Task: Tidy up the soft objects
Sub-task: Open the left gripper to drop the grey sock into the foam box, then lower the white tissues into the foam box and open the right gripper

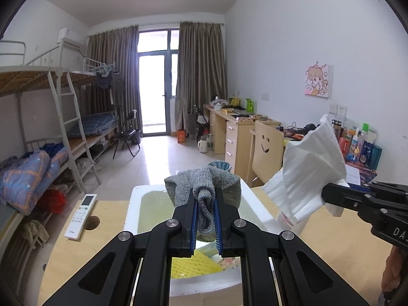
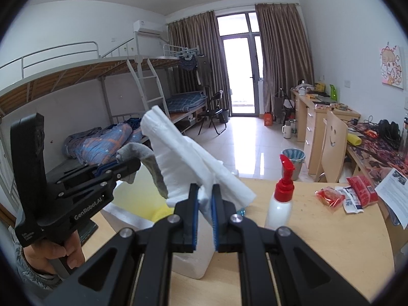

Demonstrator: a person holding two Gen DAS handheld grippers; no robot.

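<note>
My left gripper (image 1: 206, 204) is shut on a grey knitted sock (image 1: 204, 186) and holds it above a white foam box (image 1: 132, 211). A yellow sponge (image 1: 188, 265) lies in the box below the jaws. My right gripper (image 2: 205, 199) is shut on a white folded tissue cloth (image 2: 183, 158), lifted over the box's right side. In the left wrist view the right gripper (image 1: 329, 195) comes in from the right with the cloth (image 1: 308, 168). In the right wrist view the left gripper (image 2: 127, 168) stands at the left with the sock (image 2: 150, 165).
A white remote (image 1: 81, 215) lies on the wooden table (image 1: 331, 242) left of the box, beside a round hole. A white pump bottle with a red top (image 2: 281, 199) and red snack packets (image 2: 341, 195) are on the table's right. A smiley-back chair (image 2: 334, 148) stands behind.
</note>
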